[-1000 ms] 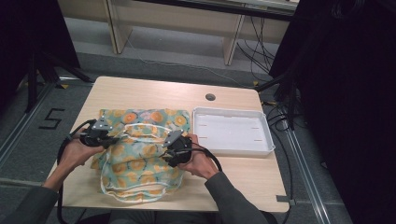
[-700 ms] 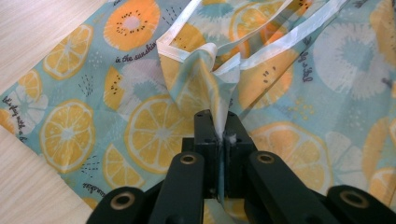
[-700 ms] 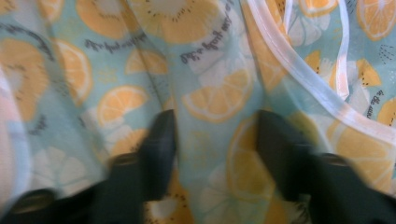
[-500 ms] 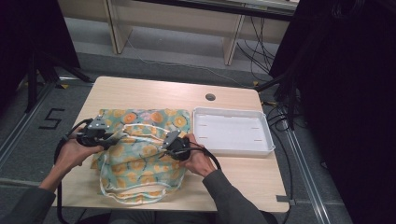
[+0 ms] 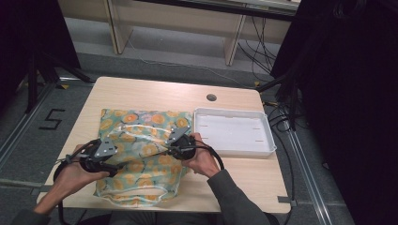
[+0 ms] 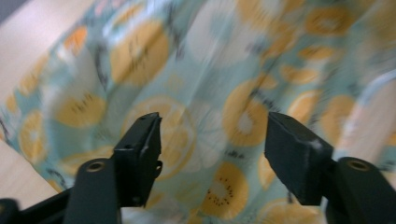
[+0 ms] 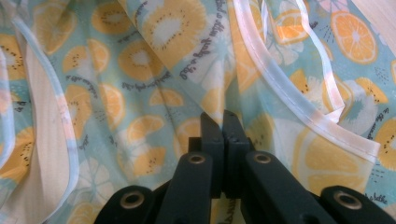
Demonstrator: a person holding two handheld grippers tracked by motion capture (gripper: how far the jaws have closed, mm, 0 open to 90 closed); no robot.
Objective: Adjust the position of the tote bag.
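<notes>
A fruit-print cloth bag (image 5: pixel 141 154) with white piping lies crumpled on the left half of the wooden table (image 5: pixel 155 93). My left gripper (image 5: pixel 117 165) hovers at the bag's near-left part. Its jaws have just been opening and stand wide apart in the left gripper view (image 6: pixel 212 130), with the cloth (image 6: pixel 201 93) beyond them and nothing pinched. My right gripper (image 5: pixel 165 148) sits at the bag's right side. In the right gripper view its jaws (image 7: pixel 223 123) are pressed together on a fold of the cloth (image 7: pixel 154 56).
A shallow white tray (image 5: pixel 234 133) stands on the table right of the bag, close to my right hand. A round cable hole (image 5: pixel 211 97) lies behind the tray. Bare wood runs along the far edge, and cables trail from both grippers.
My left gripper has let go of the cloth, opened, and slid toward the near edge of the table. The right gripper has closed and stayed in place.
</notes>
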